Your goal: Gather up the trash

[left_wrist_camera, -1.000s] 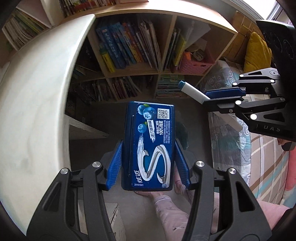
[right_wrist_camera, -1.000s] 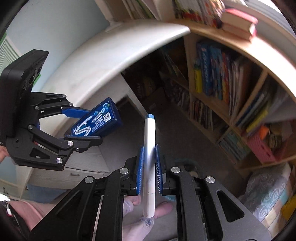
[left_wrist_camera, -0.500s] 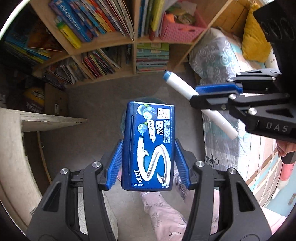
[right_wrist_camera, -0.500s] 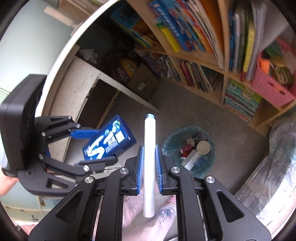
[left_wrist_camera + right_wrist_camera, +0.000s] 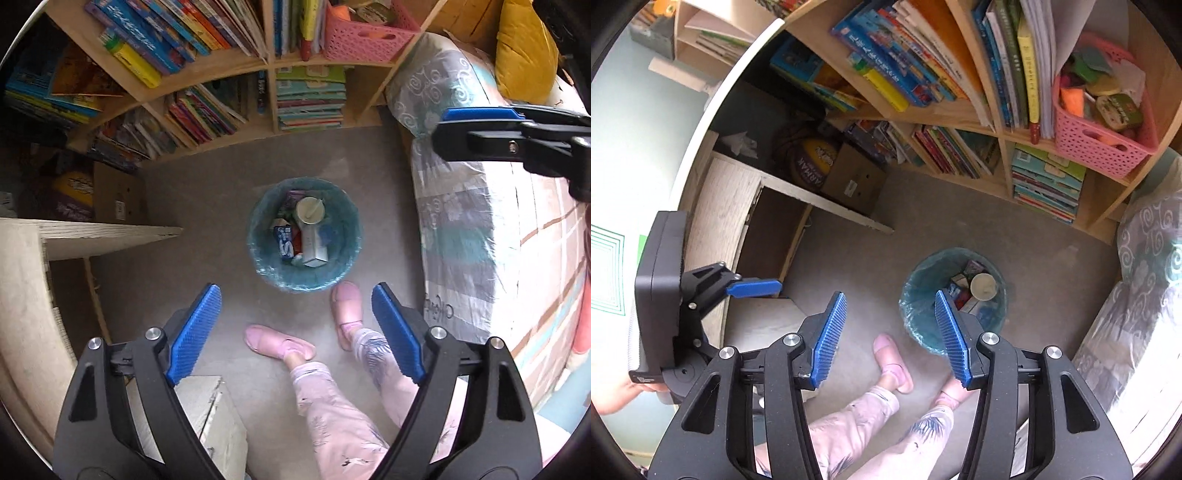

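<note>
Trash (image 5: 301,236) lies in the lined bin (image 5: 258,229) below; left tool (image 5: 295,332) and right tool (image 5: 890,338) hover wide, empty, positioned above for dropping.

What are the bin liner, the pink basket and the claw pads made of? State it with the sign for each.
Bin liner: thin teal plastic film, probably; it wrinkles and looks see-through at the rim.
Pink basket: moulded plastic, judging by its perforated grid wall and even colour.
Claw pads: blue, matte, finely ribbed; likely rubber or soft plastic.
</note>
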Demonstrator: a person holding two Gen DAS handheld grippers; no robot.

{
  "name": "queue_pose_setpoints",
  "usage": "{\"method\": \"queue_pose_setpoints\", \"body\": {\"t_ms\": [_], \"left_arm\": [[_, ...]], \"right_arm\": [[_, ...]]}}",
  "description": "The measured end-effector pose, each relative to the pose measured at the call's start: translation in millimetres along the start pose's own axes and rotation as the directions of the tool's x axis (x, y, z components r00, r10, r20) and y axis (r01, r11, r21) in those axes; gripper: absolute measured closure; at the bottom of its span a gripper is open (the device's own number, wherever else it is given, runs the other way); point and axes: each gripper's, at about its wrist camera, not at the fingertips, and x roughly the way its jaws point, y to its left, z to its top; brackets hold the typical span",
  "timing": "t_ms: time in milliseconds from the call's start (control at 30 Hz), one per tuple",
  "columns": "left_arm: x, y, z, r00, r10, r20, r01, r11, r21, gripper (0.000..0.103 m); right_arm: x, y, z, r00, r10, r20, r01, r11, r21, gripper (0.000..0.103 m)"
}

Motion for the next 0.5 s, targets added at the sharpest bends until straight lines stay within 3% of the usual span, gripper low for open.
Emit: {"method": "queue_pose_setpoints", "body": {"t_ms": [133, 300, 500], "left_arm": [[-26, 10, -7, 0.998, 0.021, 0.054, -0.019, 0.999, -0.040, 0.017], [-63, 27, -15, 0.992, 0.047, 0.116, -0.035, 0.994, -0.106, 0.015], [-104, 55, -29, 0.977, 0.095, 0.191, -0.053, 0.975, -0.217, 0.007]], "right_arm": [[-12, 9, 1, 1.000, 0.003, 0.014, -0.002, 1.000, -0.022, 0.044], [-26, 31, 10, 0.999, -0.022, 0.028, 0.025, 0.996, -0.087, 0.027], [-41, 74, 34, 0.998, -0.024, 0.062, 0.036, 0.981, -0.189, 0.017]]}}
